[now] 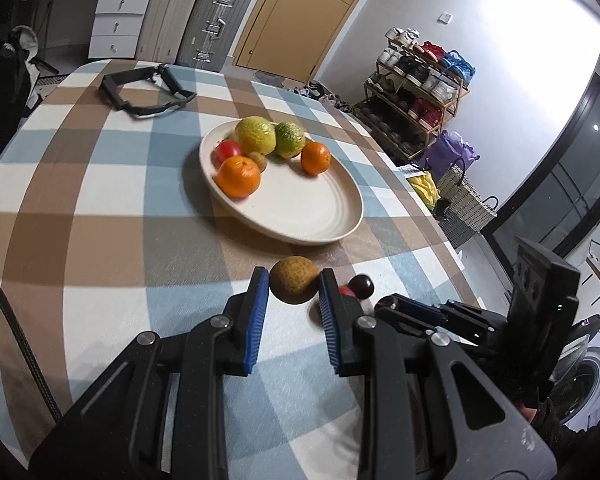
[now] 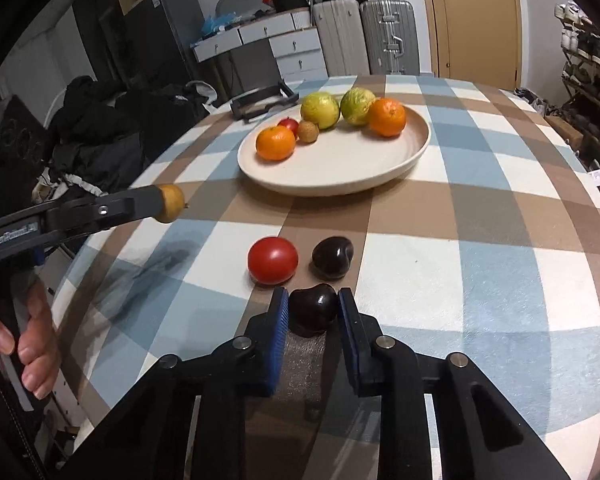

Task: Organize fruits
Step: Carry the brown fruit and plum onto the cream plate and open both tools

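My left gripper [image 1: 294,285] is shut on a small brown round fruit [image 1: 294,280], held just above the checked tablecloth in front of the cream plate [image 1: 300,216]. From the right wrist view that gripper [image 2: 160,205] comes in from the left with the brown fruit [image 2: 171,209]. My right gripper [image 2: 313,305] is shut on a dark cherry [image 2: 313,314] down at the cloth. A red tomato [image 2: 273,260] and a second dark cherry [image 2: 333,258] lie just beyond it. The plate [image 2: 340,168] holds two oranges, two yellow-green citrus, a red fruit and a small brown one.
A black strap frame [image 1: 140,92] lies at the far side of the table. A person's hand [image 2: 28,344] grips the left tool's handle. The table edge [image 1: 432,208] drops off to the right, with baskets and a shoe rack [image 1: 416,92] beyond.
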A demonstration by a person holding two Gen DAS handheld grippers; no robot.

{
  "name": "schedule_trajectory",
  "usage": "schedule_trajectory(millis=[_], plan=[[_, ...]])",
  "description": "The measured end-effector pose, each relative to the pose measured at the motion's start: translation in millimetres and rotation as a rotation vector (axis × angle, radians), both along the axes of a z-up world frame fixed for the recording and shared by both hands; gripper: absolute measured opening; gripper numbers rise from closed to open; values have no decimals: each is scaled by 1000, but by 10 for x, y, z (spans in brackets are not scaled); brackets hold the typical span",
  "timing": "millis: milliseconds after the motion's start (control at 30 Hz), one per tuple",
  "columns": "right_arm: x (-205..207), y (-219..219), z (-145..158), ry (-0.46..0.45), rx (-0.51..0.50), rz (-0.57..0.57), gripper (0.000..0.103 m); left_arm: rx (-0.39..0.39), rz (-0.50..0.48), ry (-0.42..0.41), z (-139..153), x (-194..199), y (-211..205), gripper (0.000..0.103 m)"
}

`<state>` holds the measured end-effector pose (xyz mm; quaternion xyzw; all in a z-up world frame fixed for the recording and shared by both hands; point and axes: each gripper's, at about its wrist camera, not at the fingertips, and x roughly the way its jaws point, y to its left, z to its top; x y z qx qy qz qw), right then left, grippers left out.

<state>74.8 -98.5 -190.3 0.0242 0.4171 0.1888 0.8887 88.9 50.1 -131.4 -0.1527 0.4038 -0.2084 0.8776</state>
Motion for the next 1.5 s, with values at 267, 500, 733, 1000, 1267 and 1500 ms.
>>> schedule_trajectory(millis=[267, 500, 733, 1000, 1267, 1500], plan=[[231, -217, 281, -72, 32, -16, 25, 22, -31, -24, 131, 407, -263, 23], [684, -248, 438, -106, 32, 4, 25, 38, -32, -5, 201, 1018, -449, 23], [1175, -263, 414, -95, 42, 18, 25, 50, -47, 62, 47, 1587, -612, 23], [1577, -219, 202, -38, 38, 35, 25, 91, -58, 102, -212, 1973, -709, 23], [1761, -14, 70, -13, 54, 99, 25, 73, -51, 144, -389, 2139, -657, 23], [1852, 70, -14, -1, 27, 92, 25, 63, -56, 136, -401, 2189, -667, 23]])
